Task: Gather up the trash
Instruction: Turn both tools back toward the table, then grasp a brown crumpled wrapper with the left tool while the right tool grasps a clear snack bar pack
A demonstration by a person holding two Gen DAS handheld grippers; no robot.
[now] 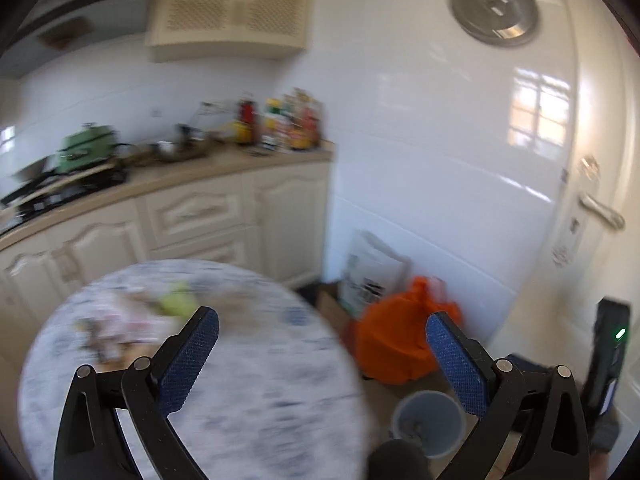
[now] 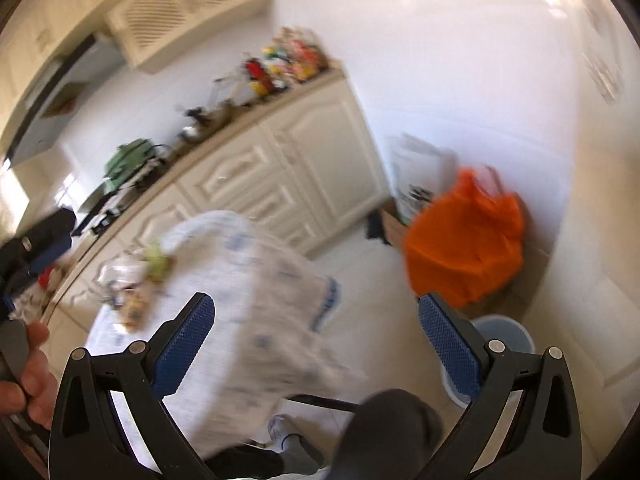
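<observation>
Cream cabinets run along the far left under a tan countertop. On it, a green appliance stands at the left, and a blurred cluster of bottles and jars sits at its right end. A slatted cream wall unit hangs above. A round metal clock is mounted high on the white tiled wall. At the far right, a white door carries a metal handle.
</observation>
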